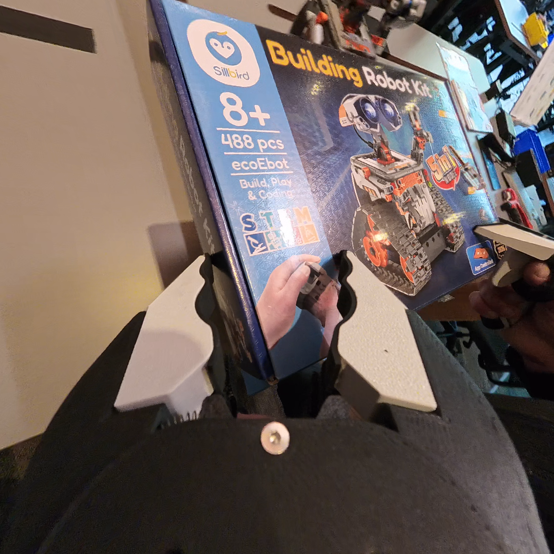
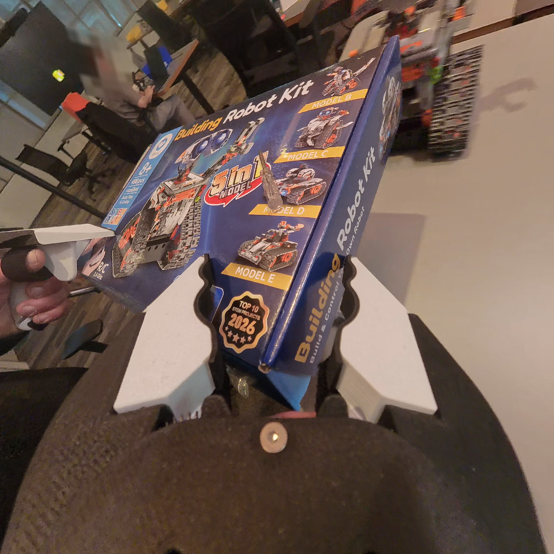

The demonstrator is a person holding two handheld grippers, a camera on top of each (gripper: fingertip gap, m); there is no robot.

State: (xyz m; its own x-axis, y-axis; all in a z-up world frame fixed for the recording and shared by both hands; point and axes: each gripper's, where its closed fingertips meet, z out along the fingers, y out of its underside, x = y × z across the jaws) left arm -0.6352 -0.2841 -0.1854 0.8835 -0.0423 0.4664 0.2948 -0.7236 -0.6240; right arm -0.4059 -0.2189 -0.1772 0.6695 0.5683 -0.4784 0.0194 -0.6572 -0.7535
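Observation:
A large blue cardboard box (image 1: 344,144) printed with a tracked toy robot is held tilted above a white tabletop (image 1: 75,180). My left gripper (image 1: 275,260) is shut on its near left corner, one finger on the side face and one on the front. My right gripper (image 2: 277,260) is shut on the opposite corner of the box (image 2: 239,195), fingers on either side of the edge. A small clear-handled screwdriver (image 2: 269,183) lies on the box's front face. Each gripper also shows in the other's view: the right one (image 1: 515,239), the left one (image 2: 69,236), both held by hands.
A built grey-and-orange tracked toy robot (image 2: 434,90) stands on the white table (image 2: 479,239) behind the box, and shows above it in the left wrist view (image 1: 353,27). A person (image 2: 135,102) sits at a desk farther off among dark office chairs (image 2: 60,168). Shelves with bins (image 1: 527,144) are at the right.

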